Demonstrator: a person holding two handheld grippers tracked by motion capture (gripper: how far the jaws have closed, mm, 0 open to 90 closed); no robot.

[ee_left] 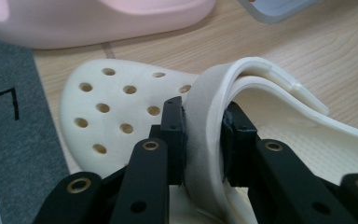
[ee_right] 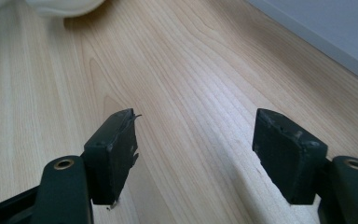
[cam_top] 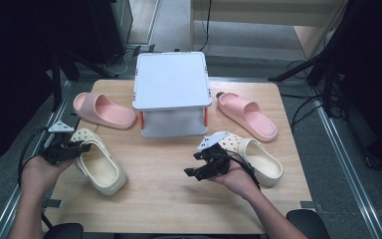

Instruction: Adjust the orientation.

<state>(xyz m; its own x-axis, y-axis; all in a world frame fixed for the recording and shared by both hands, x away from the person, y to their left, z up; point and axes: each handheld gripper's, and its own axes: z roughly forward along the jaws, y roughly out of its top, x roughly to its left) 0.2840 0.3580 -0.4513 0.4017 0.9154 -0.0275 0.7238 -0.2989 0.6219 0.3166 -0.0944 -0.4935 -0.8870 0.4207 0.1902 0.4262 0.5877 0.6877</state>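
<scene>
Pale wood-grain tabletop [cam_top: 169, 169] is seen carrying four shoes and a box, with grey floor and dark stands around it. Nearest the person, in the high view, the left gripper [cam_top: 82, 147] is held at the strap end of the left cream clog [cam_top: 99, 164], which lies at the table's left front. What the high view leaves vague is settled by the left gripper view: the clog's strap [ee_left: 205, 135], a smooth, matte, curved band, is pinched between the two black pads, one pressing on each face, so the jaws are closed on it. No earlier picture is given for comparison. The clog's rounded toe cap, pierced with round holes, is seen beyond the jaws, resting on the wood. The right gripper [cam_top: 191, 164] is held over bare wood at the table's front centre, and in the right gripper view its jaws are shown wide apart with nothing between them; the pads appear worn at the edges. Just to its right the second cream clog [cam_top: 258, 159] is lying. Farther back, a white lidded box [cam_top: 171, 82] with orange clips is placed at the centre, flanked by the left pink slide [cam_top: 102, 110] and the right pink slide [cam_top: 248, 115], both thick-soled and smooth.
</scene>
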